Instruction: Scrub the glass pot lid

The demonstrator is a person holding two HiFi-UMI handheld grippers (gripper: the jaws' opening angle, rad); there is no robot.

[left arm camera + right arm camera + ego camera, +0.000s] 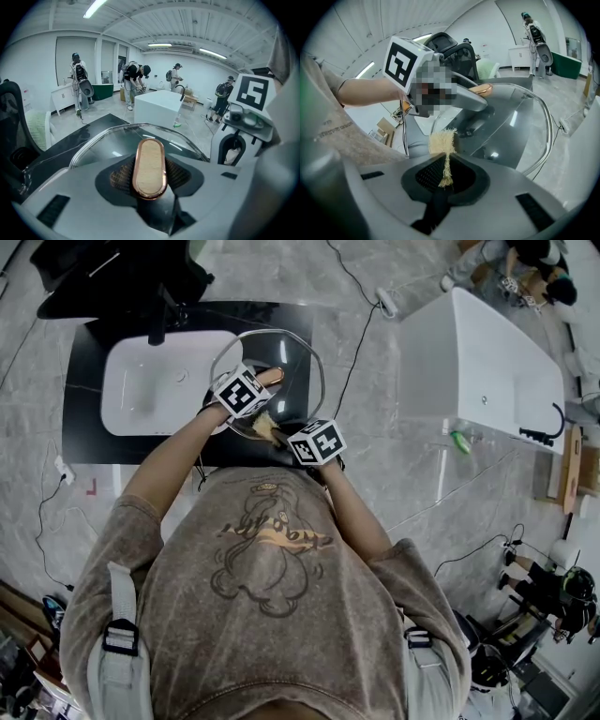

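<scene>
My left gripper (258,382) holds the round glass pot lid (300,357) tilted over the black counter, beside the sink. In the left gripper view its jaws (149,174) are shut on the lid's copper-rimmed wooden knob (149,166), and the glass dome (112,143) spreads out beyond it. My right gripper (281,435) sits at the lid's near edge, shut on a tan fibrous scrub pad (444,149). In the right gripper view the pad's frayed top stands just before the glass (520,122), with the left gripper (476,96) on the knob (482,88) above it.
A white sink basin (155,381) with a black faucet (159,320) is set in the black counter (80,437), left of the lid. A white bathtub (487,362) stands to the right. Cables (361,334) cross the grey floor. Several people (133,82) work in the background.
</scene>
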